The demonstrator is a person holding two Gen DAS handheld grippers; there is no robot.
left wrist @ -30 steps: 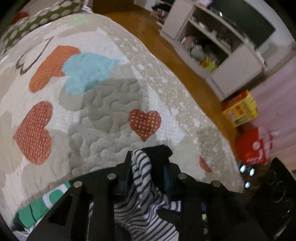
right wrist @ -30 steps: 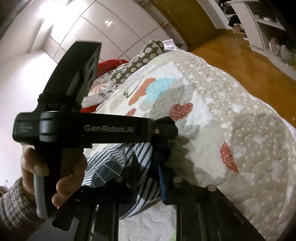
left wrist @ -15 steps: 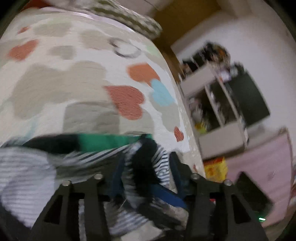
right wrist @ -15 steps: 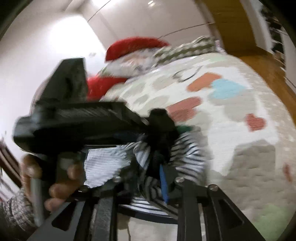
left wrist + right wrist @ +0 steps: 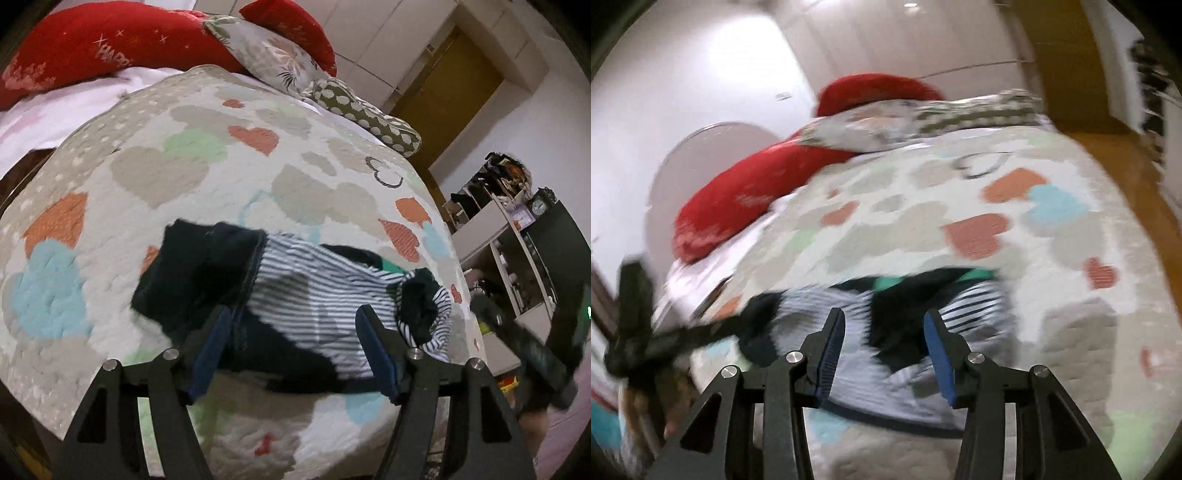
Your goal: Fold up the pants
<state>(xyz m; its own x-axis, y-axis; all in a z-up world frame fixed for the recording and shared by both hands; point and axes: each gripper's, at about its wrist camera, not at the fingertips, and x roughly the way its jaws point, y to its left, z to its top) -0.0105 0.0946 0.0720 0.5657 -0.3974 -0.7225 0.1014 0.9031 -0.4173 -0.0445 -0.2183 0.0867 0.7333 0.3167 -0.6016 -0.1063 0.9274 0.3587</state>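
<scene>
The pants (image 5: 295, 291) are navy and white striped with dark navy parts and a green patch. They lie in a folded heap on the heart-patterned quilt (image 5: 177, 173). My left gripper (image 5: 295, 328) is open and empty, just above the near edge of the pants. My right gripper (image 5: 884, 332) is also open and empty, over the same pants (image 5: 923, 306) in a blurred right wrist view. The right gripper shows at the right of the left wrist view (image 5: 532, 354). The left gripper shows blurred at the left of the right wrist view (image 5: 646, 332).
Red pillows (image 5: 92, 51) and patterned cushions (image 5: 365, 114) lie at the head of the bed. A shelf unit (image 5: 517, 251) with clutter and a dark screen stands right of the bed, across a wooden floor (image 5: 1137, 177). The quilt's edge drops off near me.
Both grippers held the striped pants shut a second ago. They swung the cloth over the bed, let go and opened. The pants now lie on the quilt.
</scene>
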